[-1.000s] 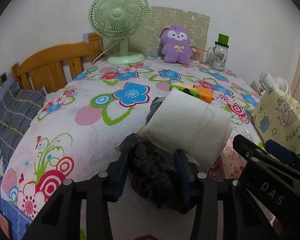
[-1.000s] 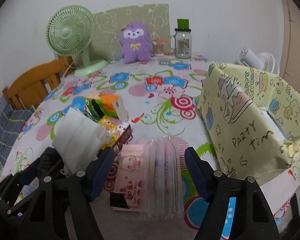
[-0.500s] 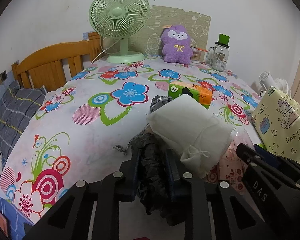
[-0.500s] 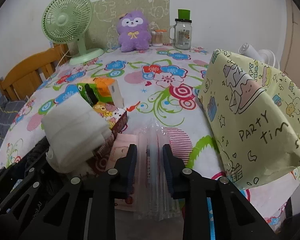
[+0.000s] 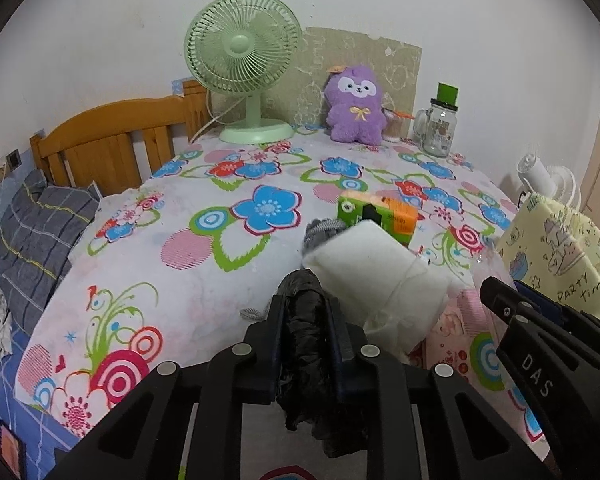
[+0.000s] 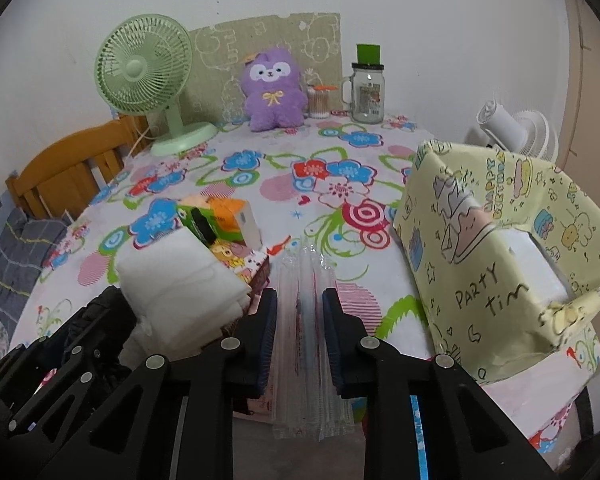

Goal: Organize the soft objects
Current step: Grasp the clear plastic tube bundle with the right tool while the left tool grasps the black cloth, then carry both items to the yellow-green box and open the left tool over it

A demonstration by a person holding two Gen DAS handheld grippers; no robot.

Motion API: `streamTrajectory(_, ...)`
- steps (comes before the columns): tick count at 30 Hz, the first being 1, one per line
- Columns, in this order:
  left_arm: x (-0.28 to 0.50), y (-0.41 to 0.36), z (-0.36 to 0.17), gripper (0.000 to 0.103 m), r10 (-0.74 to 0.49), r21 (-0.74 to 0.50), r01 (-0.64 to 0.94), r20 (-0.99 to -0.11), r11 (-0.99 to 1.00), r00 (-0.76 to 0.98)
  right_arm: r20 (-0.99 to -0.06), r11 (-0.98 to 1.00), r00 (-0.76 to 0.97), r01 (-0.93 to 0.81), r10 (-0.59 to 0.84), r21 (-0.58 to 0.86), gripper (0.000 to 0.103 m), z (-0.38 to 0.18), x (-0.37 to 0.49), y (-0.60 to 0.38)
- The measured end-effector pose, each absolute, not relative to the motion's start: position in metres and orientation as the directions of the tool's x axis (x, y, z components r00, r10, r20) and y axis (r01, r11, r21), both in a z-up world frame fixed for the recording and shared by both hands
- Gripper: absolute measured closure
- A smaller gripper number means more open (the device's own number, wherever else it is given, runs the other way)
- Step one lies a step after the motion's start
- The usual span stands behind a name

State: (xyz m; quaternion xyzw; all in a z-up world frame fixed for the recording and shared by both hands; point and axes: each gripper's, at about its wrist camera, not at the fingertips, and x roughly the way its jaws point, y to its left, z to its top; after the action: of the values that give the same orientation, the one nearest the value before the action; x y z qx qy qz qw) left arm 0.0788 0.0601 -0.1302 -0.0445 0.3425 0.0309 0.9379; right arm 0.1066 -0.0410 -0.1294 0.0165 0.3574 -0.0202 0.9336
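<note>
My left gripper (image 5: 305, 312) is shut on a crumpled black plastic bag (image 5: 303, 344) and holds it just above the flowered tablecloth (image 5: 188, 240). A white folded cloth pack (image 5: 374, 276) lies right of it, against a grey knitted item (image 5: 320, 232). My right gripper (image 6: 300, 308) is shut on a clear plastic packet (image 6: 306, 280) that stands on edge between its pads. The white pack also shows in the right wrist view (image 6: 180, 276), with the left gripper at its lower left. A yellow party-print box (image 6: 500, 264) stands open at the right.
An orange-green tissue pack (image 5: 376, 212) and a cartoon-print box (image 6: 244, 264) lie mid-table. A pink packet (image 5: 452, 344) lies flat near the front. A green fan (image 5: 242, 68), a purple plush (image 5: 354, 106) and a glass jar (image 5: 438, 128) stand at the back. A wooden headboard (image 5: 112, 140) is at left.
Both grippers have closed: the left on the black bag, the right on the clear packet. Both have since risen a little with their loads.
</note>
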Motion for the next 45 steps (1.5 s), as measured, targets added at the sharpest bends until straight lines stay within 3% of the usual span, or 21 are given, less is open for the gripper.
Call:
streamTrajectory(25,0.077,0.034,-0.05,0.086,-0.03,-0.074,-0.013,-0.548,0.997,0.836,-0.575,0.999,0.818,0.017,0.008,0.038,0.077,-0.041,0.097,-0.055)
streamTrajectory(45,0.086,-0.025,-0.021,0.086,-0.066,-0.072,0.033,-0.521,0.997,0.851,-0.543,0.998,0.839,0.028,0.005,0.053,0.077,-0.008,0.098,-0.112)
